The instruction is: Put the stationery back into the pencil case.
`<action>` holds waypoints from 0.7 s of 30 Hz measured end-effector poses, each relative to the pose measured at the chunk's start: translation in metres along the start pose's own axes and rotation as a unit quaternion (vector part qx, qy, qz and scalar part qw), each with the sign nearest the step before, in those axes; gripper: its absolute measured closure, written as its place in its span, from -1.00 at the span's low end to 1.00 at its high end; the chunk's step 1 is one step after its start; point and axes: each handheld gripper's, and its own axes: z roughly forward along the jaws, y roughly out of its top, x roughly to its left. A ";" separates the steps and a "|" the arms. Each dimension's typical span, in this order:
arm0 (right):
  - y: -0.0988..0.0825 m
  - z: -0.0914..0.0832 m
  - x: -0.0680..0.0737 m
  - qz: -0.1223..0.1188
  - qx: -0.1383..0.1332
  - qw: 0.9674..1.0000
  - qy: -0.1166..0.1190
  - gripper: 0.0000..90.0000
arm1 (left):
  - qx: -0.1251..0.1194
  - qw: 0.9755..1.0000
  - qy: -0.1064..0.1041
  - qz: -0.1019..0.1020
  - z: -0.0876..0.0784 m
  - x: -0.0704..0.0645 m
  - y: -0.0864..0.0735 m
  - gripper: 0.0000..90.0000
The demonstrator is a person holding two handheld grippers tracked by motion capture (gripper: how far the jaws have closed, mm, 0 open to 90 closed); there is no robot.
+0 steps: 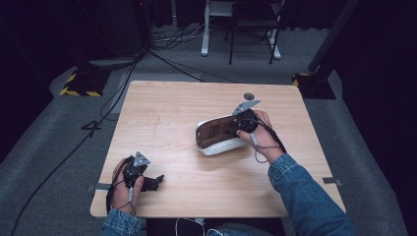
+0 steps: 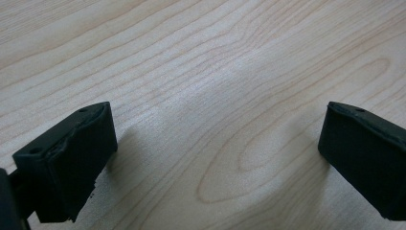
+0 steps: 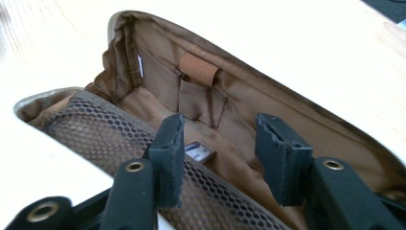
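The high view looks forward and down from above the person's side, taking in the whole tabletop [image 1: 196, 98] with the floor and stands beyond it.

The left gripper view sits very close over the wood, looking along the left tongs [image 2: 218, 158] at bare grain of the tabletop [image 2: 215, 72]; it shares with the high view the near left patch around the left tongs [image 1: 156, 183].

The right gripper view looks along the right tongs [image 3: 220, 148] at close range into an open pouch [image 3: 158, 76]; the high view shows that pouch [image 1: 219, 135] right of centre.
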 end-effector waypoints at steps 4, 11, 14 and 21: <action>-0.002 -0.013 -0.001 0.006 -0.017 1.000 -0.005 0.13 | 0.001 1.000 0.000 0.000 0.000 0.000 0.000 -1.00; -0.006 -0.039 -0.001 0.020 -0.044 0.999 -0.014 0.05 | 0.000 1.000 0.000 -0.001 0.000 0.000 0.000 -1.00; -0.010 -0.052 -0.001 0.026 -0.057 0.998 -0.018 0.02 | 0.000 1.000 0.000 0.000 0.000 0.000 0.000 -1.00; -0.028 -0.075 0.000 0.048 -0.081 0.995 -0.032 -0.13 | 0.000 1.000 0.000 -0.001 0.000 0.000 0.000 -1.00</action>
